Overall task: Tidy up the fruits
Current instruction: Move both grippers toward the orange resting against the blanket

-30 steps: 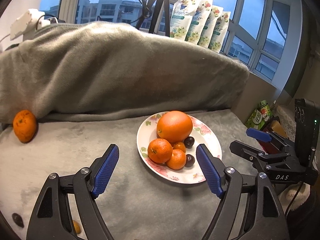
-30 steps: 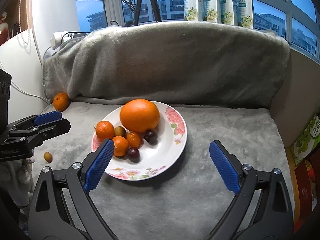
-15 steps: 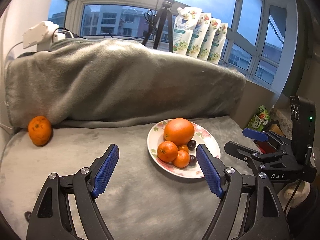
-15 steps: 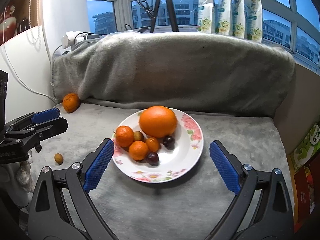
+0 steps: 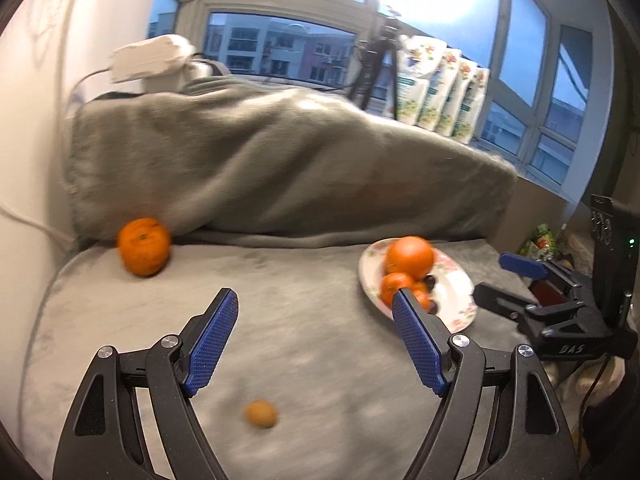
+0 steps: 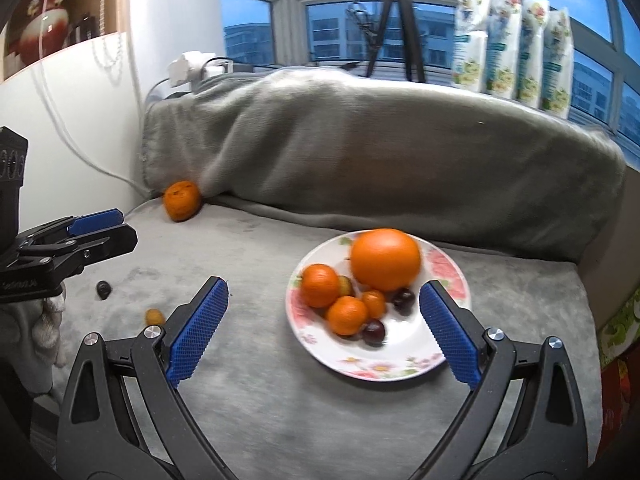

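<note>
A floral plate [image 6: 400, 364] on the grey blanket holds a big orange [image 6: 385, 259], small mandarins and dark plums. A loose mandarin [image 5: 144, 246] lies at the back left against the blanket fold; it also shows in the right wrist view [image 6: 182, 201]. A small kumquat [image 5: 261, 413] lies between my left gripper's fingers, close to the camera. A dark plum [image 6: 103, 290] and the kumquat [image 6: 154, 316] lie left of the plate. My left gripper [image 5: 316, 332] is open and empty. My right gripper [image 6: 324, 328] is open and empty, near the plate [image 5: 460, 300].
A grey blanket-covered ridge [image 6: 380, 160] runs along the back. A white wall [image 6: 80, 120] with a cable is at left. A tripod [image 6: 396, 20] and refill pouches [image 6: 512, 40] stand on the windowsill. Boxes [image 6: 620, 328] sit beyond the right edge.
Both grippers have swung left and pulled back; the plate has shifted right in both views. The kumquat has come into the left wrist view. Both grippers stay open.
</note>
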Demonstrator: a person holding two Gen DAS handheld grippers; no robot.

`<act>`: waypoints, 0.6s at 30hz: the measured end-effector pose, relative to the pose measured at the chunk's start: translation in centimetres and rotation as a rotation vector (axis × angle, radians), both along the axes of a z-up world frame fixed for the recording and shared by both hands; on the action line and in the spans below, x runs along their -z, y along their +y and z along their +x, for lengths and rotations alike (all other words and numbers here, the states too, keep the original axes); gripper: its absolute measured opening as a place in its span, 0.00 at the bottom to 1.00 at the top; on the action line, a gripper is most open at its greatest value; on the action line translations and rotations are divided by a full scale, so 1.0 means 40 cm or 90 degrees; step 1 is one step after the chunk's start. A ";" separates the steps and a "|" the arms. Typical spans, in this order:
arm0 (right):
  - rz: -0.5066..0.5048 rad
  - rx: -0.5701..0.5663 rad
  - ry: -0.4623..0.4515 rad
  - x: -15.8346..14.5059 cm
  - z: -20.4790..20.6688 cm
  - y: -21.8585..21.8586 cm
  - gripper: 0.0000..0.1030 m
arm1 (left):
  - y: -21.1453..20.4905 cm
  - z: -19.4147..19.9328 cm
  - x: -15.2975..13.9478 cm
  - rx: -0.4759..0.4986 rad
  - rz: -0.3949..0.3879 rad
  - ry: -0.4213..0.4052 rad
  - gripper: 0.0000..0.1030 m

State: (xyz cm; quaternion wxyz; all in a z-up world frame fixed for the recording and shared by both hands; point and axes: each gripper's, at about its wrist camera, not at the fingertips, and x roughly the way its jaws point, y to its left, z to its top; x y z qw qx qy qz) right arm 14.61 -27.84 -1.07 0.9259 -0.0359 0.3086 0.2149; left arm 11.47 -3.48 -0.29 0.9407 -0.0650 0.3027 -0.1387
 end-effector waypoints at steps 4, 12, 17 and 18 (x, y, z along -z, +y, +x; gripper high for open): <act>-0.006 -0.028 -0.002 -0.002 -0.008 0.043 0.95 | 0.086 -0.024 0.014 -0.043 -0.003 0.009 0.77; -0.009 -0.093 0.011 0.001 -0.004 0.135 0.95 | 0.234 -0.050 0.054 -0.112 0.004 0.033 0.77; -0.001 -0.127 0.026 0.000 0.023 0.201 0.95 | 0.295 -0.033 0.070 -0.128 -0.005 0.040 0.77; 0.005 -0.135 0.033 0.000 0.034 0.218 0.95 | 0.304 -0.026 0.073 -0.128 -0.010 0.041 0.77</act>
